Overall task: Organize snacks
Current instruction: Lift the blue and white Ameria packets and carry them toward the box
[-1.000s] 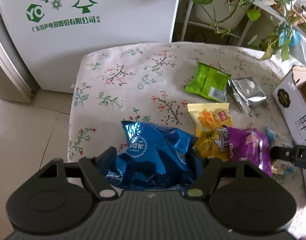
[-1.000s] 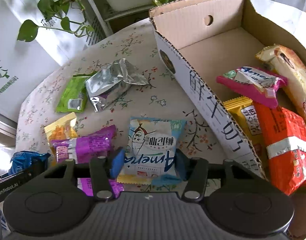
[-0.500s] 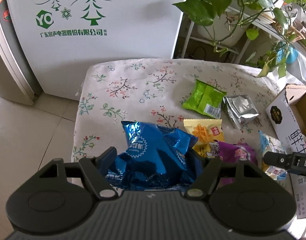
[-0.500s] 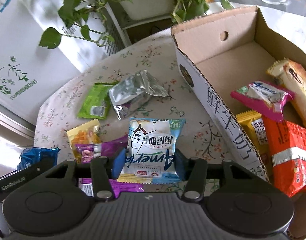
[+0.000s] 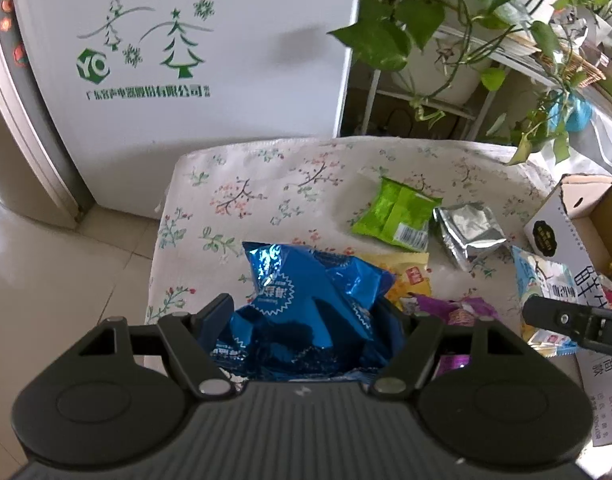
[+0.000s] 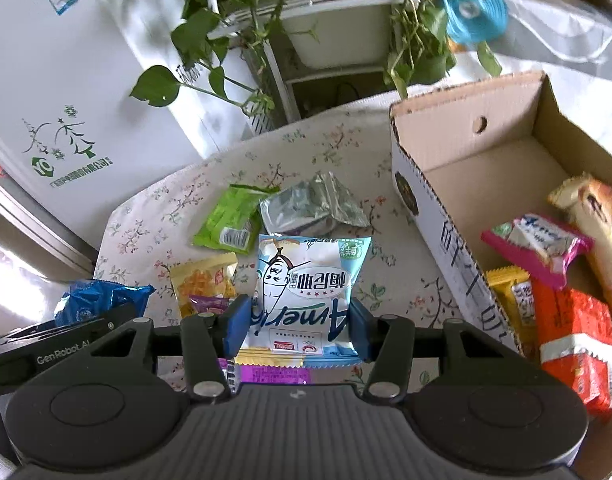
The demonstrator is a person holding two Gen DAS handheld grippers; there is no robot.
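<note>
A: left hand-held gripper is clamped on the crinkly blue foil snack bag, held over the floral-cloth counter.

B: yep, and the right hand-held gripper squeezes a pale blue-and-white snack packet, just left of the open cardboard box.

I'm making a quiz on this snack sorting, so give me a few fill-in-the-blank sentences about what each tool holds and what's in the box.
1. The left tool grips a crumpled ____ bag.
2. The right tool grips a pale blue packet with a cartoon ____ on it.
3. The cardboard box stands to the ____ of the silver pouch in the right wrist view.

Missing words: blue; face; right
</note>
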